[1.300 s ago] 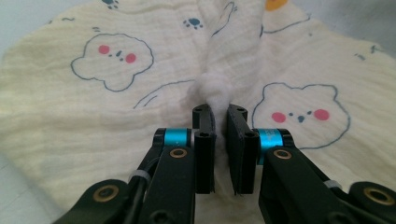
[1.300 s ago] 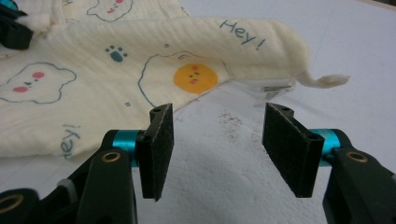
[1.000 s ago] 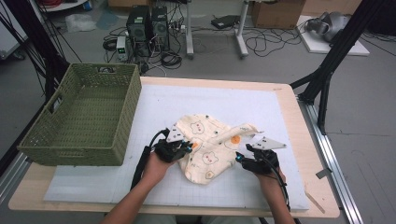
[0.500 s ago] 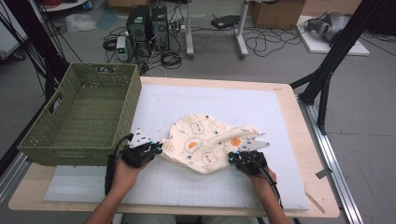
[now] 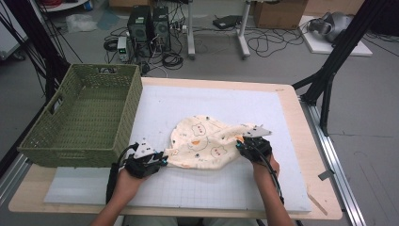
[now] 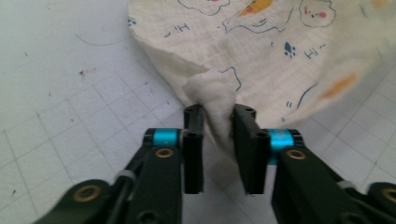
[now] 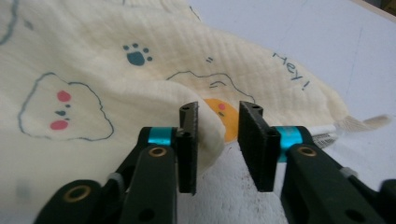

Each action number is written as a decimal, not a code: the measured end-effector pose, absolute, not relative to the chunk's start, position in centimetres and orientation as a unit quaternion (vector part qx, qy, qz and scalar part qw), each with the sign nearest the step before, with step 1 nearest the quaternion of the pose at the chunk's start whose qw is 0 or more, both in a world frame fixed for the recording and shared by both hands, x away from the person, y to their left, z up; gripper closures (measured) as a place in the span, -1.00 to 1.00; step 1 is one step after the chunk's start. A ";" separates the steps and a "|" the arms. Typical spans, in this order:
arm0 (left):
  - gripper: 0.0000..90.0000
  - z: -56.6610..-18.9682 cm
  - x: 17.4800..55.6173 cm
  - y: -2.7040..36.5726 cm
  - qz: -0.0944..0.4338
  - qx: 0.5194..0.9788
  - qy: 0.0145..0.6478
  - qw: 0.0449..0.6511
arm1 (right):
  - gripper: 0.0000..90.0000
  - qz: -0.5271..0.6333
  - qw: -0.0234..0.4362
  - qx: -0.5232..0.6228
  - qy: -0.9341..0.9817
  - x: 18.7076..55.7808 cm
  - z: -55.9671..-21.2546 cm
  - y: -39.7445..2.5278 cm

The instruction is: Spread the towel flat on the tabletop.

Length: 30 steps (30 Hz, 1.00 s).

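Since half a second ago both hands pulled apart: left tongs (image 5: 160,161) slid toward the cloth's near-left corner, right tongs (image 5: 245,142) moved out to its right edge, and the cloth (image 5: 207,143) now lies more spread out than bunched.

Near edge: person's forearms come in from the bottom, left hand (image 5: 127,179) by the near-left of the white mat (image 5: 197,188), right hand (image 5: 264,162) near-right. Left tongs (image 6: 218,140) are closed on a pinched-up wad at the cloth (image 6: 261,56) corner; fabric is squeezed between the jaws, and the rest fans away farther off. Right tongs (image 7: 217,140) have jaws apart, with a fold of cloth (image 7: 93,93) lying against the left jaw and partly in the gap; not clamped, as far as I can tell.

Judgement: the left grip pins one corner so the cloth can be pulled flat; the right is lined up on the opposite edge to bite next. Looks like spreading or folding, early on.

Cloth sits mid-mat between the two tongs, touching both, cream with cartoon prints, still wrinkled at the right side.

Farther left: green basket (image 5: 70,136) on the table (image 5: 301,122), just beside the left tongs, apart from the cloth. Beyond the table: floor with cables and computer boxes (image 5: 148,23).
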<state>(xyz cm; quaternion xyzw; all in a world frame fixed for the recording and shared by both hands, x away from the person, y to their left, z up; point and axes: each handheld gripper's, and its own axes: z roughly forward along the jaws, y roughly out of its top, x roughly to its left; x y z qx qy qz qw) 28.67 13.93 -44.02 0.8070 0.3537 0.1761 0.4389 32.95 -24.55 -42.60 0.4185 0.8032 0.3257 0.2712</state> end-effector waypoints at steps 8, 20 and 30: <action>0.29 -42.6 28.9 15.9 0.191 0.778 0.366 0.473 | 0.47 0.382 0.265 0.367 0.806 28.9 -40.9 -26.2; 0.05 -41.9 29.8 16.7 0.189 0.771 0.372 0.481 | 0.56 0.404 0.200 0.329 0.830 26.0 -43.0 -26.5; 0.06 -42.6 29.9 16.6 0.185 0.770 0.378 0.480 | 0.72 0.404 0.136 0.310 0.850 27.4 -44.9 -22.9</action>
